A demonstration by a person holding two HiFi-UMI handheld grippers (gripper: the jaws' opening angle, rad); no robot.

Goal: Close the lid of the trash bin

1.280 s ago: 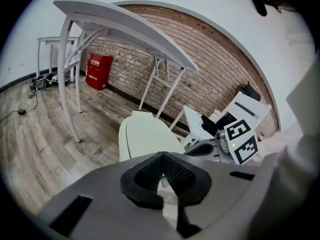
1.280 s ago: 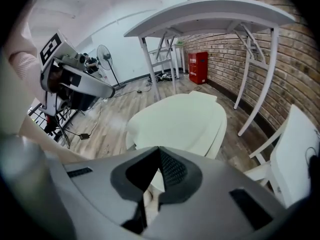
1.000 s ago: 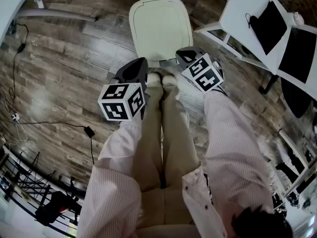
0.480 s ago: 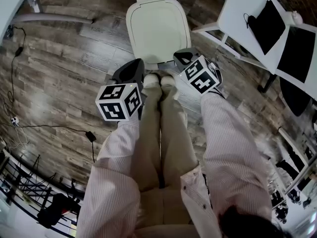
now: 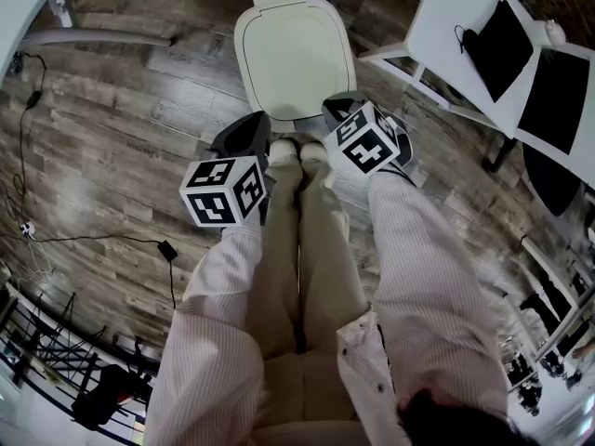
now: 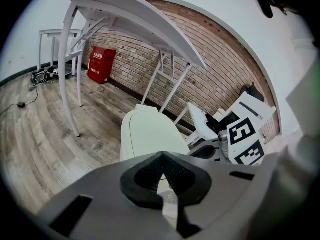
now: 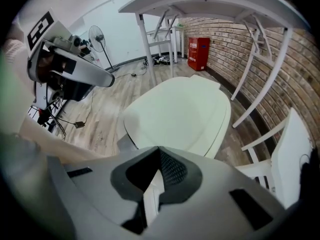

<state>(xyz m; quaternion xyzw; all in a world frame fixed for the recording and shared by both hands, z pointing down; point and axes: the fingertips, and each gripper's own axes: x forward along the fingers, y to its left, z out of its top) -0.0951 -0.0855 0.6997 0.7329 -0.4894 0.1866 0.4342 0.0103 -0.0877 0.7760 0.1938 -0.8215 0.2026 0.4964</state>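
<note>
The trash bin (image 5: 293,59) stands on the wood floor in front of my feet, its pale cream lid (image 6: 147,134) lying flat on the body. In the right gripper view the same lid (image 7: 180,116) fills the middle. My left gripper (image 5: 265,119) hovers at the bin's near left corner, jaws shut with nothing between them. Over the near right corner my right gripper (image 5: 339,105) points steeply down, also shut and empty. Neither gripper visibly touches the lid. The right gripper's marker cube (image 6: 245,139) shows in the left gripper view.
A white table (image 5: 465,17) with black items (image 5: 502,40) stands to the bin's right. Another white table's legs (image 6: 67,79) rise at the left. Cables (image 5: 37,91) and a power adapter (image 5: 167,247) lie on the floor. A red box (image 6: 101,64) sits against the brick wall.
The right gripper has tipped a little and drifted slightly left. The left gripper and the lid look unchanged.
</note>
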